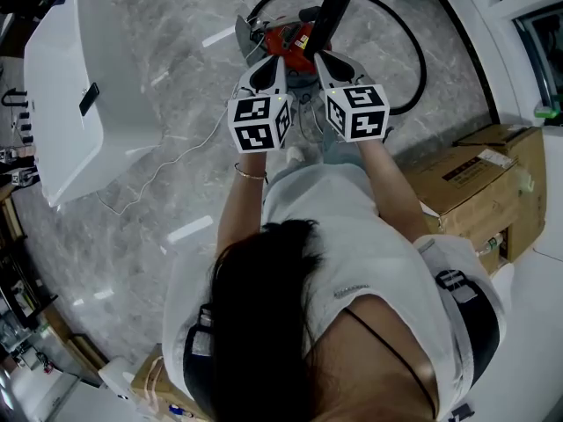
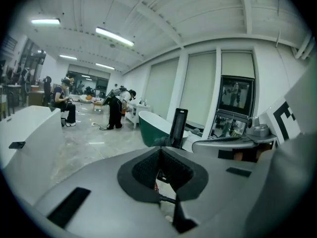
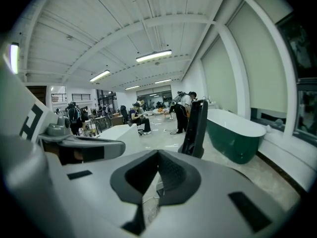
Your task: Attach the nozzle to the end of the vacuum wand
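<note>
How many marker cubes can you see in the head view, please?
2: one marker cube at the left and one at the right, side by side in front of the person; none appears hidden.

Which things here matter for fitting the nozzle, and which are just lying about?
For the job: red vacuum; black hose; black upright piece, likely the wand. I can't clearly make out a nozzle.
Lying about: cardboard boxes; white fixture; green bathtub.

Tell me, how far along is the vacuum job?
Nothing looks done yet. The left gripper and right gripper are shut and empty, side by side near the red vacuum. I can't make out a nozzle; grasping and attaching it remain.
</note>
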